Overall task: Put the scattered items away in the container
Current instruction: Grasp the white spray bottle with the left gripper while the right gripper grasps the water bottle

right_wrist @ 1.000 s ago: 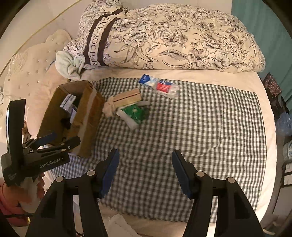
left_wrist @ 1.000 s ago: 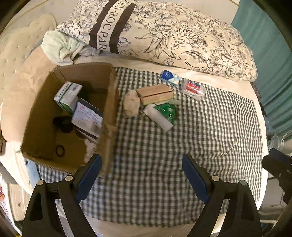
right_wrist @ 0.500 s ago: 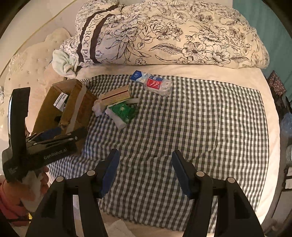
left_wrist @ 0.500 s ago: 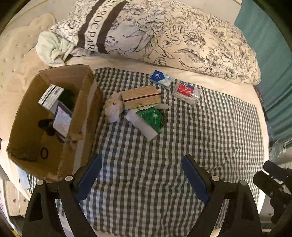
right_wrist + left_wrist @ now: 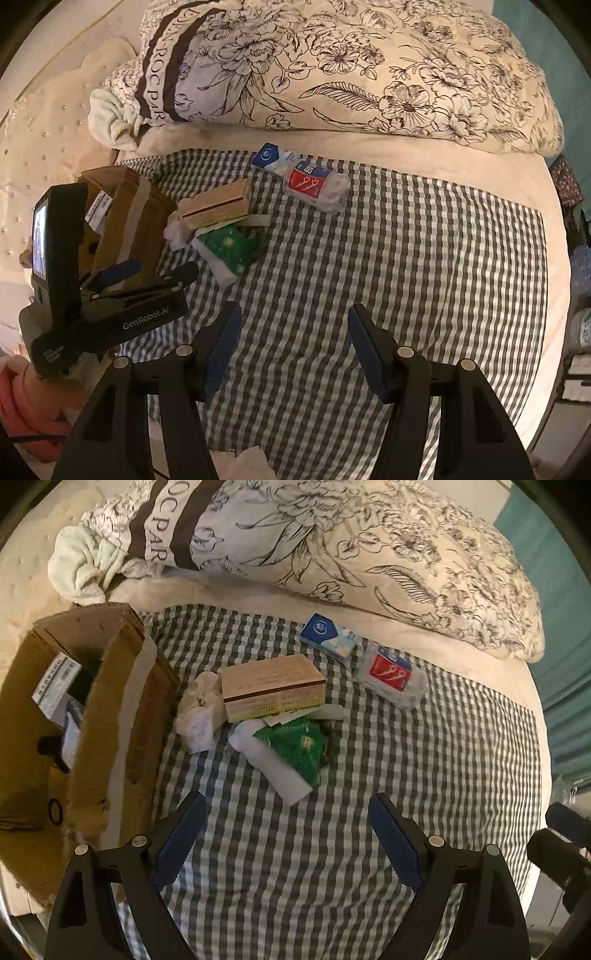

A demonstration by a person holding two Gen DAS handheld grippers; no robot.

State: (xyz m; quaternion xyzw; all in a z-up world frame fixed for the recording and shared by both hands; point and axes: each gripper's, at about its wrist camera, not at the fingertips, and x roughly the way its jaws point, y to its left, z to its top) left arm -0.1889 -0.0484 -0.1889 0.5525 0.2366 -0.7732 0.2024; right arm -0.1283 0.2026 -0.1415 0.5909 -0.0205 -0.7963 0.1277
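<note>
Left wrist view: the left gripper (image 5: 286,834) hangs over the checked cloth (image 5: 424,775) with its blue-padded jaws spread wide and nothing between them. The cardboard box (image 5: 122,716) stands open at the left edge of the cloth, its long side running from near to far; a white carton with a barcode label (image 5: 55,681) leans inside it. Just right of the box lies the scattered pile. A tan rectangular carton (image 5: 271,686) lies flat, its long axis running left to right. A crumpled white tissue (image 5: 197,712) touches its left end. In front of the carton a white block (image 5: 273,768) lies diagonally from upper left to lower right, with a green packet (image 5: 299,751) resting on it. Farther back, a blue tissue pack (image 5: 328,635) and a clear packet with a red label (image 5: 393,674) lie side by side, both slanting down to the right. A floral duvet (image 5: 369,554) is bunched behind the cloth.

Right wrist view: the right gripper (image 5: 291,341) is about half open over bare cloth and holds nothing. The left gripper (image 5: 147,273) shows at the left, beside the box (image 5: 129,221) and short of the pile. The tan carton (image 5: 218,203) slants up to the right; the green packet (image 5: 231,245) lies just below it.
</note>
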